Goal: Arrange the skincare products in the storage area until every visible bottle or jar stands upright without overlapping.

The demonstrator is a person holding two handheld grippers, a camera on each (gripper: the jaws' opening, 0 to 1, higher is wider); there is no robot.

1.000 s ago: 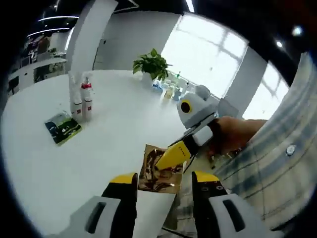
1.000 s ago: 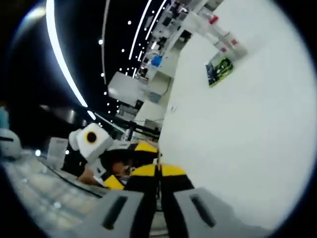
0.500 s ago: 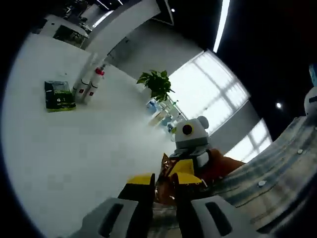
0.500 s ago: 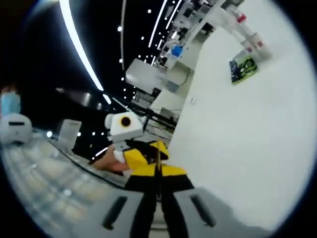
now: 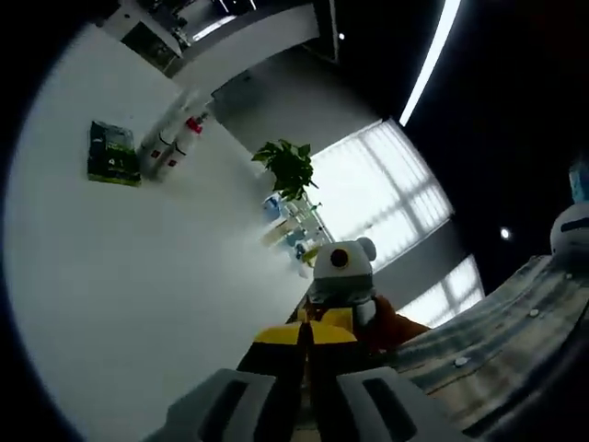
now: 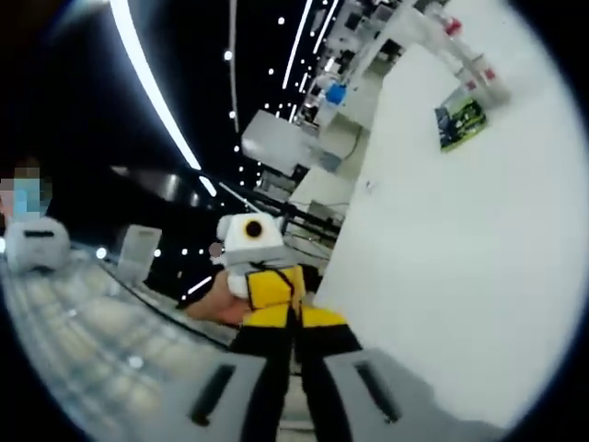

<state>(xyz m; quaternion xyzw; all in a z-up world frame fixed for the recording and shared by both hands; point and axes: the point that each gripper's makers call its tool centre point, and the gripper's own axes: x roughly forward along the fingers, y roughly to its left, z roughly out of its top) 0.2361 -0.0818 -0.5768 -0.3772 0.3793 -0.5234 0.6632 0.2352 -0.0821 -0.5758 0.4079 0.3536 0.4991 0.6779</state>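
Observation:
Two white bottles with red caps [image 5: 170, 145] stand upright at the far side of the white table [image 5: 138, 276], with a flat green sachet [image 5: 113, 154] lying beside them. The right gripper view has the same bottles [image 6: 469, 60] and green sachet [image 6: 460, 118] at upper right. My left gripper [image 5: 304, 333] is shut, its tips meeting the yellow tips of my right gripper [image 5: 324, 315] off the table's near edge. My right gripper [image 6: 293, 322] is shut on a gold sachet, seen as a thin edge [image 6: 294, 290] between both grippers, with the left gripper [image 6: 270, 285] just beyond.
A potted plant [image 5: 290, 166] and several small bottles [image 5: 285, 226] stand at the table's far end by bright windows. A hand [image 5: 391, 324] and a plaid sleeve [image 5: 497, 341] are behind the right gripper. Other desks [image 6: 304, 138] lie past the table's edge.
My left gripper has gone from open to shut around the gold sachet held by the right gripper. Both views have tilted, and the sachet now shows edge-on.

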